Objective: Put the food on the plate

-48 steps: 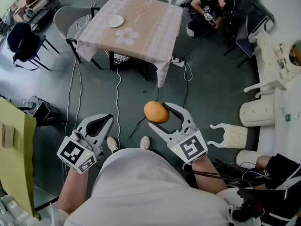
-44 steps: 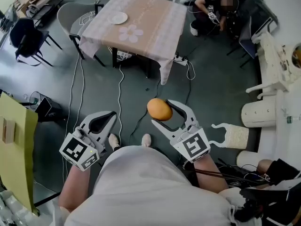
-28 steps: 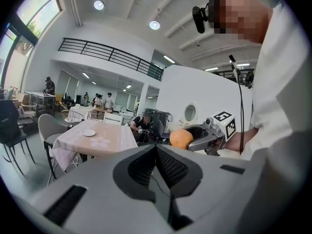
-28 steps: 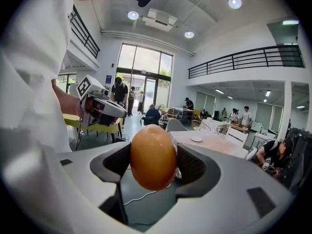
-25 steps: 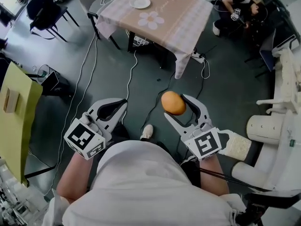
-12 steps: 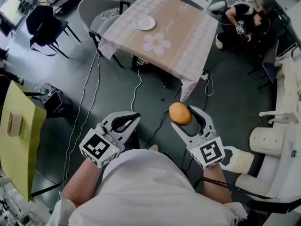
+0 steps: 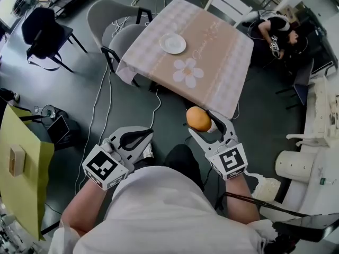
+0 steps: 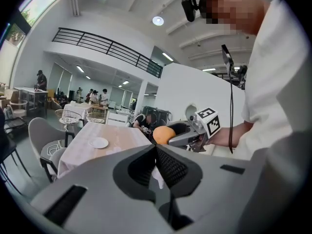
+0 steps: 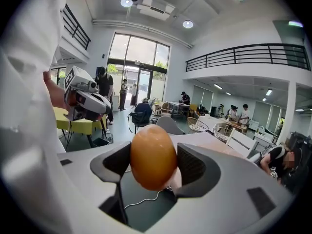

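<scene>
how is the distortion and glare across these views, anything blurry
Head view: evenly lit and sharp, the plate crisp. Right gripper view: heavy fisheye with black corners, windows bright, the orange food sharp. Left gripper view: same fisheye, ceiling lights glaring.

Our grey left hand-held gripper (image 8: 156, 149) fills the bottom of the shot, jaws pressed together with nothing between them. Just past it, our right hand-held gripper (image 8: 169, 133) is clamped on a round orange fruit (image 8: 162, 135). Further back on the left, a small white round plate (image 8: 99, 143) sits on the pink-clothed tabletop (image 8: 122, 136), with a grey moulded chair (image 8: 41, 135) beside it.
</scene>
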